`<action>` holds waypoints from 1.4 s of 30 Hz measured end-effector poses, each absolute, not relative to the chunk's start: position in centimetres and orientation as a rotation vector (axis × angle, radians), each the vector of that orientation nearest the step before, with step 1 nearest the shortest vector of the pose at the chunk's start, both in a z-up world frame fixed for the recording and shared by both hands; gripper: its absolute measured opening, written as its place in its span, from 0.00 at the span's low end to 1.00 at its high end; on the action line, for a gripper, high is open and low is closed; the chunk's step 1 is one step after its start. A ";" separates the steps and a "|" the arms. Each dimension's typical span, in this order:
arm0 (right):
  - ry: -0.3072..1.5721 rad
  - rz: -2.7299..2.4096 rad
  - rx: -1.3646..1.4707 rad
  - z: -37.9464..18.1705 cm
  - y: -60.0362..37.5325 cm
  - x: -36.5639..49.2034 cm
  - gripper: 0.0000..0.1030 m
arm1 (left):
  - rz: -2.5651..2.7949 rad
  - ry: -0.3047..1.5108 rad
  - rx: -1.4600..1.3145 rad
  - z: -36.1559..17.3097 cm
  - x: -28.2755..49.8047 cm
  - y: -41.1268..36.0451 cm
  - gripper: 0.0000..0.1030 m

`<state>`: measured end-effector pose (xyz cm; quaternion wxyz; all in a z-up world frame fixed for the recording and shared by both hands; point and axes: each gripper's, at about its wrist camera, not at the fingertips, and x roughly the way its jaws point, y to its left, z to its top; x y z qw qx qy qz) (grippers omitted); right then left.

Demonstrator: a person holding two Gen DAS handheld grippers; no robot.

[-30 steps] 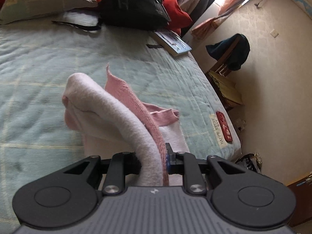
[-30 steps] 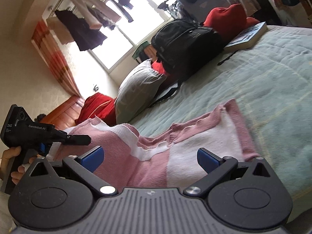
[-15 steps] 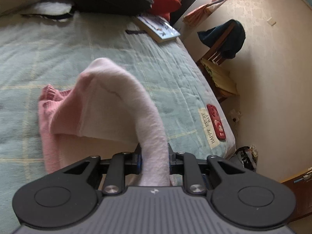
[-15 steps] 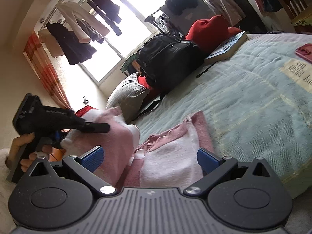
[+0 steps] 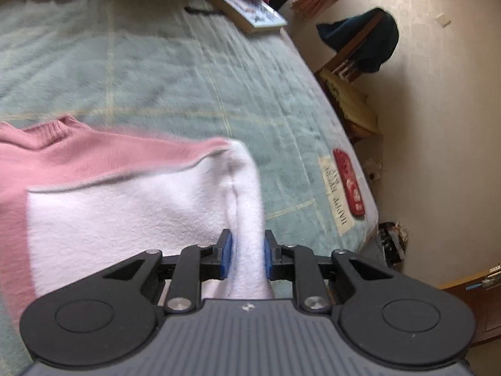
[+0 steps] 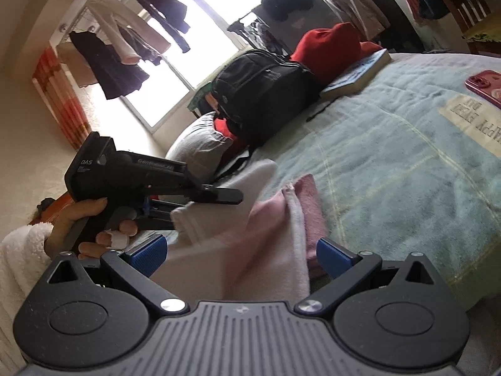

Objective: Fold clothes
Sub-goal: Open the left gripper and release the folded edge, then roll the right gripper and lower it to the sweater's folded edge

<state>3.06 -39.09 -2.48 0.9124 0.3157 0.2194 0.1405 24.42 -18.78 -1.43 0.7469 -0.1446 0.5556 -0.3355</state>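
My left gripper [image 5: 247,255] pinches a white fold of the pink-and-white sweater [image 5: 125,200] on the bed [image 5: 175,72] — my right gripper [image 6: 239,255] is spread wide, gripping nothing.

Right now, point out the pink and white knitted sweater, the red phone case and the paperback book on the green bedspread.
pink and white knitted sweater [image 5: 131,206]: left wrist view, white panel.
red phone case [image 5: 349,181]: left wrist view, its middle.
paperback book [image 5: 250,9]: left wrist view, front cover.
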 end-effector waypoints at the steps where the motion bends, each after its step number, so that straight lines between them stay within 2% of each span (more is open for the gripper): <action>1: 0.458 0.283 0.652 -2.6 -39.2 3.1 1.00 | -0.731 1.230 -0.302 -1.9 24.5 -19.3 0.18; 3: 0.466 0.276 0.656 -2.8 -39.4 3.1 1.00 | -0.736 1.253 -0.293 -2.8 24.6 -19.8 0.18; 5: 0.475 0.269 0.660 -3.1 -39.6 3.2 1.00 | -0.758 1.260 -0.300 -3.1 24.4 -20.0 0.26; 7: 0.488 0.266 0.662 -3.4 -39.6 3.3 1.00 | -0.793 1.252 -0.310 -2.7 23.9 -20.0 0.26; 9: 0.498 0.273 0.668 -3.6 -39.5 3.4 1.00 | -0.833 1.230 -0.312 -1.9 23.3 -20.0 0.32; 12: 0.506 0.321 0.681 -3.7 -39.4 3.4 1.00 | -0.866 1.145 -0.248 0.1 21.9 -19.9 0.44; 14: 0.515 0.369 0.697 -3.9 -39.2 3.4 1.00 | -0.852 1.058 -0.155 1.3 20.7 -19.6 0.56; 16: 0.536 0.428 0.730 -4.3 -39.3 3.3 1.00 | -0.820 0.988 -0.062 1.9 19.4 -19.0 0.60; 27: 0.752 0.563 0.957 -8.3 -39.1 5.7 1.00 | -0.676 0.845 0.207 0.7 12.0 -14.2 0.66; 32: 0.766 0.567 0.958 -8.1 -38.6 7.4 1.00 | -0.681 0.792 0.169 1.2 10.7 -13.1 0.73; 42: 0.779 0.595 0.981 -7.4 -37.8 10.2 1.00 | -0.626 0.795 0.033 0.6 11.2 -10.9 0.74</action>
